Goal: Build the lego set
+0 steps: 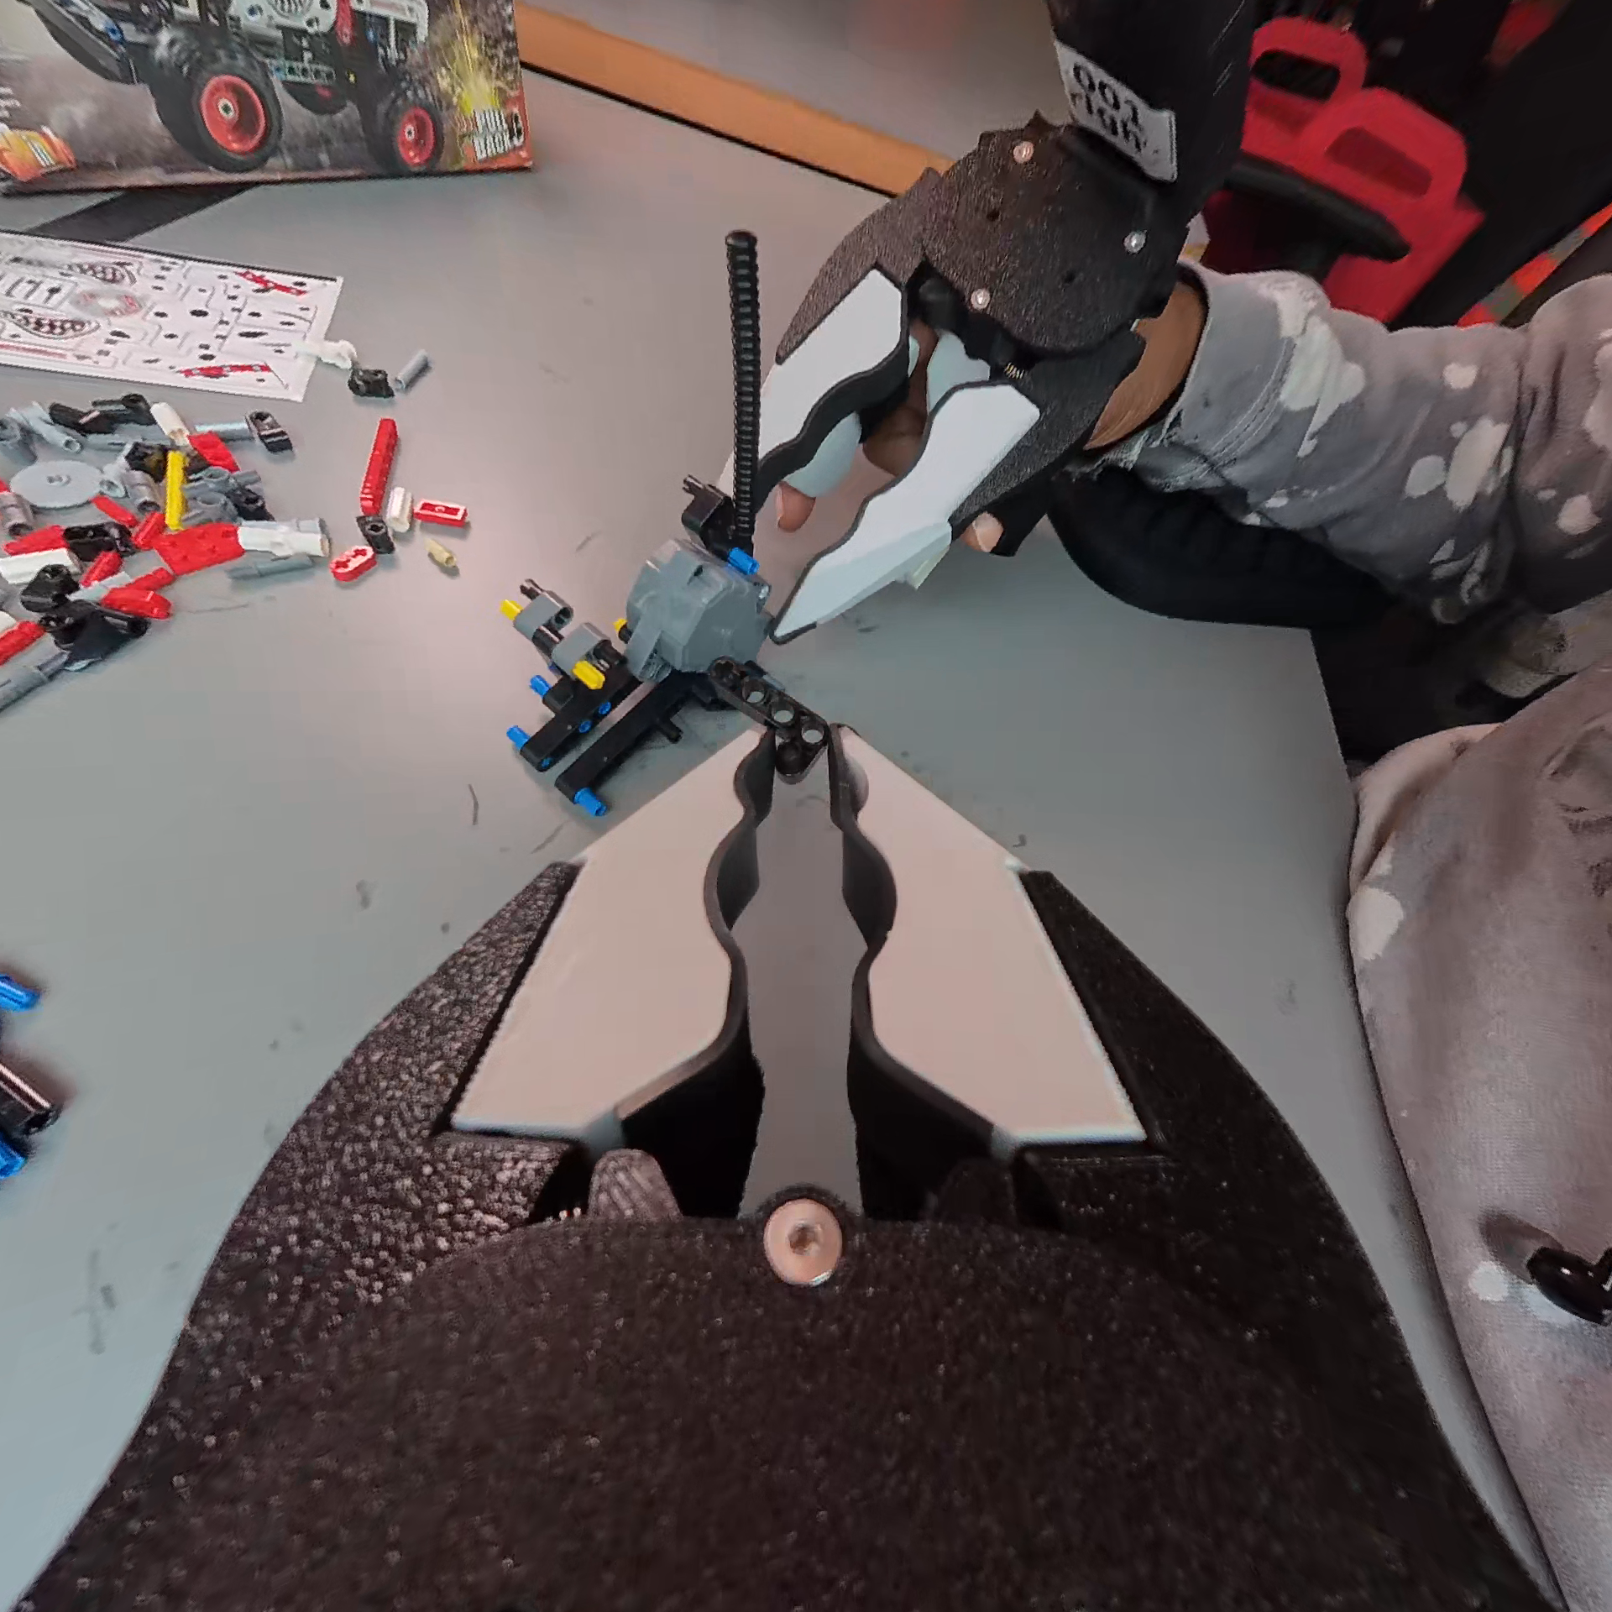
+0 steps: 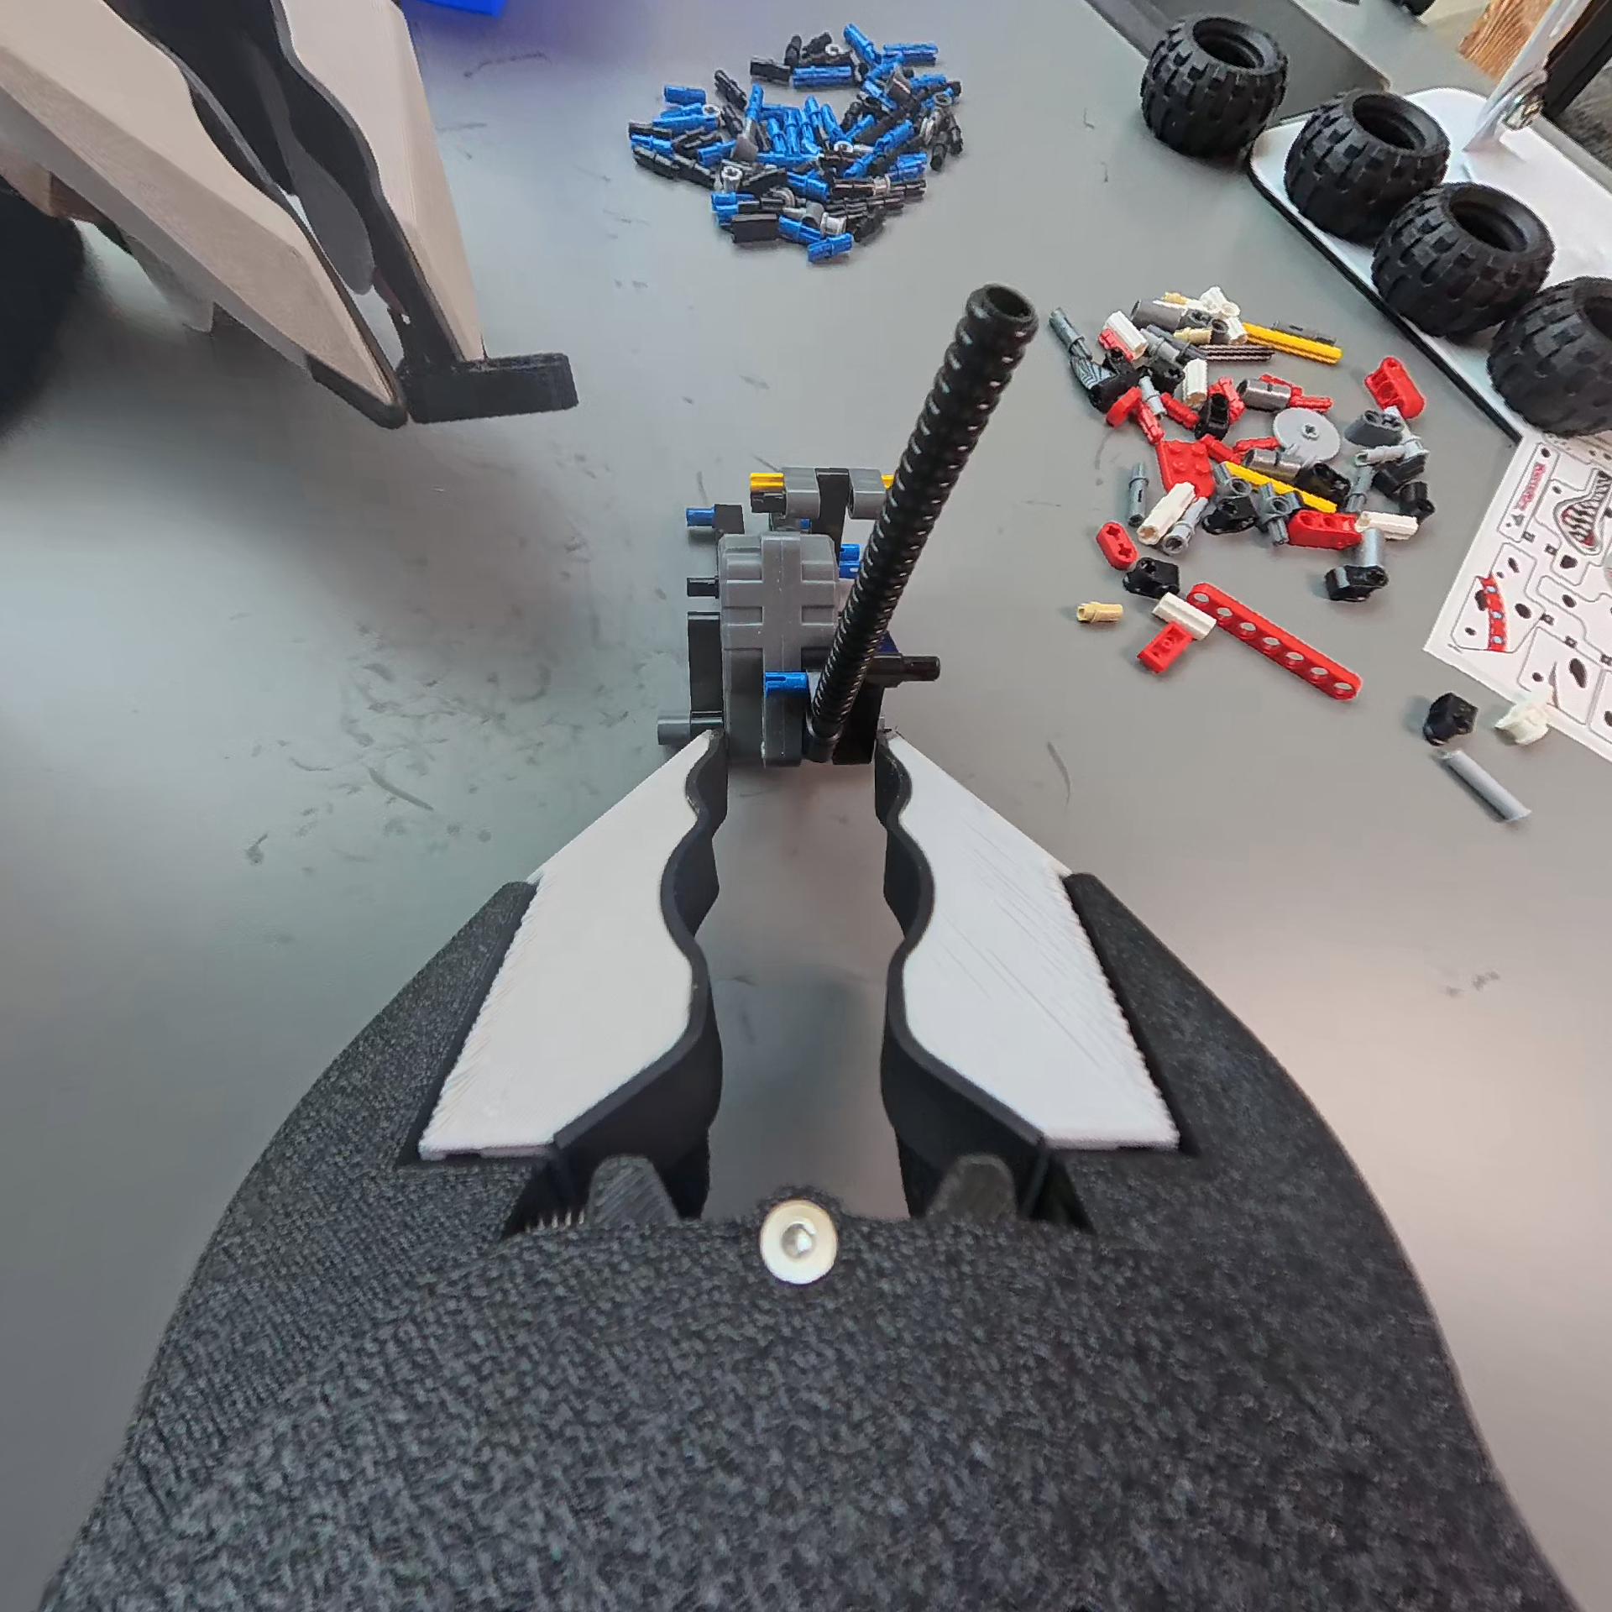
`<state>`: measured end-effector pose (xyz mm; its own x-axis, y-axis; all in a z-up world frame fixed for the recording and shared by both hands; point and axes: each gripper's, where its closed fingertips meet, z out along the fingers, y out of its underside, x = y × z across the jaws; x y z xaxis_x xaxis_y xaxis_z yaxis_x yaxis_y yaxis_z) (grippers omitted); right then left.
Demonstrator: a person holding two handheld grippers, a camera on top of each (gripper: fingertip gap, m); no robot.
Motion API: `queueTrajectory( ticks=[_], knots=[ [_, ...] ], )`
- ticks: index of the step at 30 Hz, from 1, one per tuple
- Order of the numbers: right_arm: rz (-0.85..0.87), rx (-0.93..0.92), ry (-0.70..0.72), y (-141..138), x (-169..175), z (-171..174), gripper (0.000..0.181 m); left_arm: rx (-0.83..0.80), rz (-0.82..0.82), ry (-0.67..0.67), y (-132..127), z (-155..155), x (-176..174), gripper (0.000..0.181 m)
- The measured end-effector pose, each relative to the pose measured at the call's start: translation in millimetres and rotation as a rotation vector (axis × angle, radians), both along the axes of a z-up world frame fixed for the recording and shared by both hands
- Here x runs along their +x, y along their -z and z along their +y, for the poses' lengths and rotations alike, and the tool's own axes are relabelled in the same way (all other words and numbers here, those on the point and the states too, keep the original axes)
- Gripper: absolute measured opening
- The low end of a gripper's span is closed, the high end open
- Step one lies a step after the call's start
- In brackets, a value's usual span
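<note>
Two grippers meet over one half-built lego assembly (image 1: 650, 663) standing on the grey desk (image 1: 262, 872). The left gripper (image 1: 798, 741) reaches in low, its jaws clenched on a black holed beam (image 1: 772, 711) at the assembly's near end. The right gripper (image 2: 798, 741), held in a gloved hand (image 1: 881, 436), slants down from the far side, jaws grasping the assembly's grey block (image 2: 772, 628) end. A ribbed black hose (image 2: 916, 515) rises from the model. Loose red and grey parts (image 2: 1256, 471), blue pins (image 2: 802, 140), four tyres (image 2: 1396, 183), a sticker sheet (image 1: 148, 314) and the box (image 1: 262, 83) lie around.
</note>
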<state>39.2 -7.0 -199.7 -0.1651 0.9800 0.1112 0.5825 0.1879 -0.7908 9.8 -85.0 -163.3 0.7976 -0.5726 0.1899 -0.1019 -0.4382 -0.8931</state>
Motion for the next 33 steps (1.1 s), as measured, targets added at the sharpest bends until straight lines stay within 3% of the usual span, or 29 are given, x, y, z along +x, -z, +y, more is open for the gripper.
queueTrajectory(
  ticks=[8,11,15,18,23,26,29,33],
  knots=[
    [0.060,0.019,-0.034,-27.7,13.5,11.2,0.065,0.099,-0.131,0.030,-25.0,-0.8,9.8,0.011],
    [0.183,0.138,-0.108,-62.0,26.9,17.5,0.057,0.097,-0.233,0.103,-35.2,-6.2,20.9,0.011],
    [0.405,0.119,-0.359,-105.2,40.6,-34.2,0.031,0.046,-0.496,0.222,-57.5,-12.6,36.3,0.011],
    [0.420,0.109,-0.440,-99.7,32.6,-63.6,0.031,0.014,-0.691,0.288,-73.0,-13.6,42.1,0.011],
    [0.500,0.110,-0.474,-106.1,20.9,-81.7,0.040,-0.104,-0.892,0.376,-77.6,-16.7,51.5,0.011],
    [0.492,0.167,-0.486,-100.5,18.9,-85.4,0.034,-0.176,-0.940,0.394,-73.3,-16.4,55.0,0.011],
    [0.489,0.177,-0.461,-95.9,17.3,-81.5,0.013,-0.244,-0.966,0.399,-67.5,-16.0,57.0,0.010],
    [0.430,0.126,-0.437,-86.3,15.6,-74.0,0.011,-0.272,-0.989,0.331,-61.0,-7.6,51.0,0.009]
  ],
)
